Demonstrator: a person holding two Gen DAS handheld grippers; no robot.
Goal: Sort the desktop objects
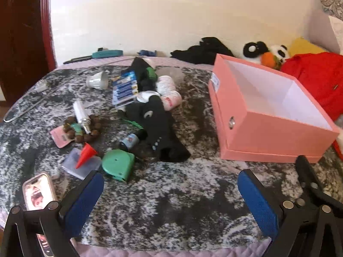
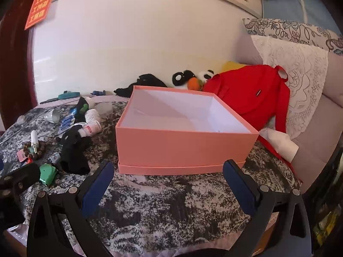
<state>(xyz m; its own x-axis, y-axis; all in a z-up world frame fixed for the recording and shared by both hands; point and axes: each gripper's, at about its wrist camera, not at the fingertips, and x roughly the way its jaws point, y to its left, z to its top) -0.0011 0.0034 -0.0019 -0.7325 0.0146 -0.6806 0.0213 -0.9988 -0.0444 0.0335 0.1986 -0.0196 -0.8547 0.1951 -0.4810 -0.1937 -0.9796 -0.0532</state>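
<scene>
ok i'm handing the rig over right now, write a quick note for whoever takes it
Left claw: open, empty, over bare cloth near the clutter.
Right claw: open, empty, in front of the pink box.
Things: box sits open and looks empty. Left of it lies the pile: tape measure, red cone, beads, battery pack, black socks, bulb, phone at the near edge.
Done: nothing sorted yet.
Left: every loose item is still to be sorted, probably into the box; the tape measure is nearest the left claw.
</scene>
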